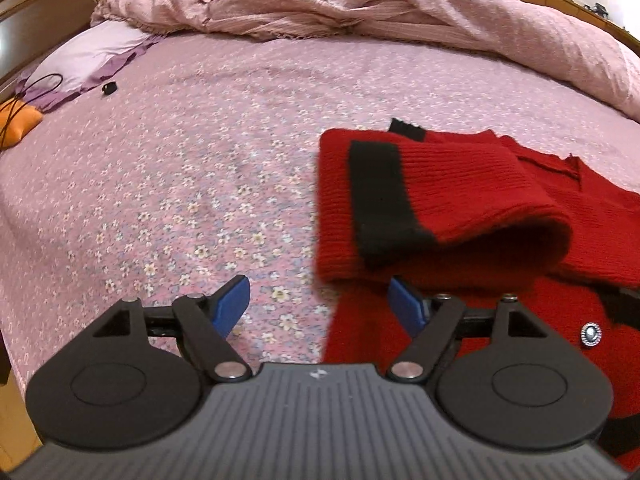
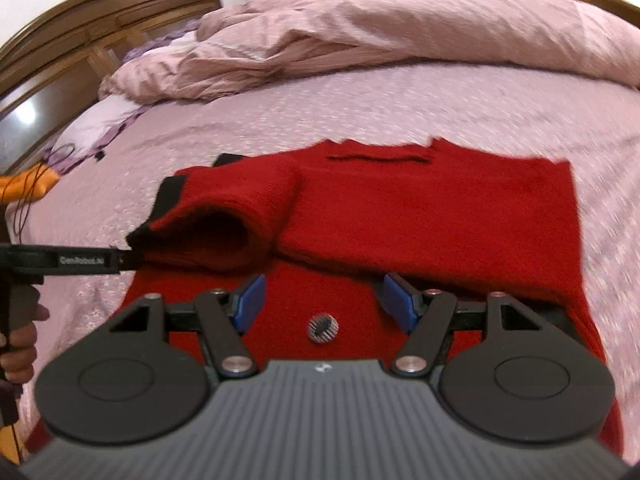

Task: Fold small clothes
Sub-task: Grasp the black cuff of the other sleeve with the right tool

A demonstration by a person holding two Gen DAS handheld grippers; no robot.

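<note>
A red knit sweater (image 2: pixel 420 216) with black cuffs lies flat on the flowered bed sheet (image 1: pixel 180 160). One sleeve (image 1: pixel 460 192) is folded over the body, its black cuff (image 1: pixel 380 196) on top. A silver button (image 2: pixel 322 328) shows on the front. My left gripper (image 1: pixel 320 306) hovers open over the sweater's left edge, with nothing between its blue fingers. In the right wrist view the left gripper (image 2: pixel 124 258) reaches in from the left, close to the folded sleeve's cuff, with a hand (image 2: pixel 20 344) on its handle. My right gripper (image 2: pixel 325 300) is open above the sweater's lower front, holding nothing.
A crumpled pink duvet (image 1: pixel 360 4) is heaped along the far side of the bed. An orange item (image 1: pixel 20 120) with a black cable and a small black object (image 1: pixel 109 89) lie at the far left. A wooden headboard (image 2: pixel 100 12) stands behind.
</note>
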